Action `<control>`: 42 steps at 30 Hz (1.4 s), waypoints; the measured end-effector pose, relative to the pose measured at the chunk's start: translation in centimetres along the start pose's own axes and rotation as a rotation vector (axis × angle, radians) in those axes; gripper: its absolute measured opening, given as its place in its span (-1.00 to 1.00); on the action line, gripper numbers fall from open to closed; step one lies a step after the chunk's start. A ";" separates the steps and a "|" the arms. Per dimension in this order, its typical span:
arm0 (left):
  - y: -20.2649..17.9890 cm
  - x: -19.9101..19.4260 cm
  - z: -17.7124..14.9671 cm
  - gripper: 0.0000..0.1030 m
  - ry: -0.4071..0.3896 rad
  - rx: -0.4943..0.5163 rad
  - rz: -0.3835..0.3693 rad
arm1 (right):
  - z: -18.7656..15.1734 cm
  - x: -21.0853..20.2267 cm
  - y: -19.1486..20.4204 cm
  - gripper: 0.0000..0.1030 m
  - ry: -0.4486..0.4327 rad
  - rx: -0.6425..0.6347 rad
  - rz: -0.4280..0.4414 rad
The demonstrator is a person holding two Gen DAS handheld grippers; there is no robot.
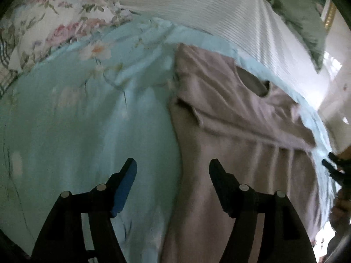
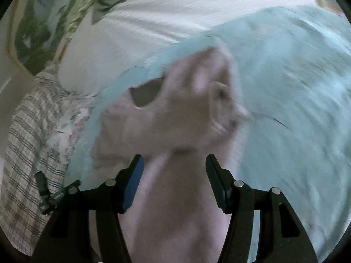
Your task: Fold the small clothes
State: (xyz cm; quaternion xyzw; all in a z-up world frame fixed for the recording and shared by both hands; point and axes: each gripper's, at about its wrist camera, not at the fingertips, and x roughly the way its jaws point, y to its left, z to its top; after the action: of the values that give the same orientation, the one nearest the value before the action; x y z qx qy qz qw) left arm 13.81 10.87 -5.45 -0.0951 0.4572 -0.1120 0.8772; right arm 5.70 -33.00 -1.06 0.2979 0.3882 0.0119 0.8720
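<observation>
While the pink garment (image 1: 241, 120) lies spread on the bed (image 1: 65, 120), left claw (image 1: 173, 168) hovers open, empty; right claw (image 2: 174, 164), blurred, probably empty too. Next: pinch the 12 o'clock edge.

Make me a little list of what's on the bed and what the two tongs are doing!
Garment: pinkish-beige top, spread out, neck hole showing
Under it: light blue sheet with flowers
Behind: white striped cover, floral pillow
Left tongs: open, nothing between them, over the top's edge
Right tongs: open, above the top, not pinching it
Picture: right view blurry
</observation>
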 end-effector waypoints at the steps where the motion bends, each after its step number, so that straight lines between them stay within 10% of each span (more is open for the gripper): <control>1: 0.2 -0.5 -1.1 0.37 0.015 0.005 -0.015 | -0.9 -0.8 -0.9 0.16 0.008 0.011 -0.016; 8: 1.1 -2.2 -7.6 0.39 0.136 0.060 -0.089 | -6.5 -2.3 -3.4 0.16 0.199 -0.051 -0.047; 12: 1.2 -4.8 -11.1 0.41 0.152 0.123 -0.144 | -9.3 -4.5 -2.8 0.16 0.300 -0.121 0.134; 19: 3.4 -6.1 -16.7 0.44 0.276 0.143 -0.153 | -12.3 -7.6 -4.0 0.16 0.361 -0.177 0.175; 31: 1.8 -3.0 -18.8 0.41 0.365 0.161 -0.240 | -16.8 -6.1 -4.7 0.04 0.507 -0.245 0.140; 37: 1.3 -2.6 -18.9 -0.10 0.367 0.177 -0.236 | -17.6 -5.6 -5.4 -0.66 0.488 -0.209 0.124; 40: 1.3 -2.4 -19.2 -0.86 0.380 0.160 -0.263 | -17.8 -5.9 -5.0 -0.70 0.475 -0.212 0.145; 42: 1.1 -2.3 -19.4 -0.87 0.371 0.158 -0.261 | -17.8 -6.1 -4.6 -0.74 0.473 -0.220 0.155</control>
State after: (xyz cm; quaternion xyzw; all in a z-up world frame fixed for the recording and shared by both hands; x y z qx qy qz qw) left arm -3.27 11.30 -14.87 -0.0620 0.5842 -0.2752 0.7610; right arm -11.73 -29.25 -8.71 0.2190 0.5534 0.1898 0.7809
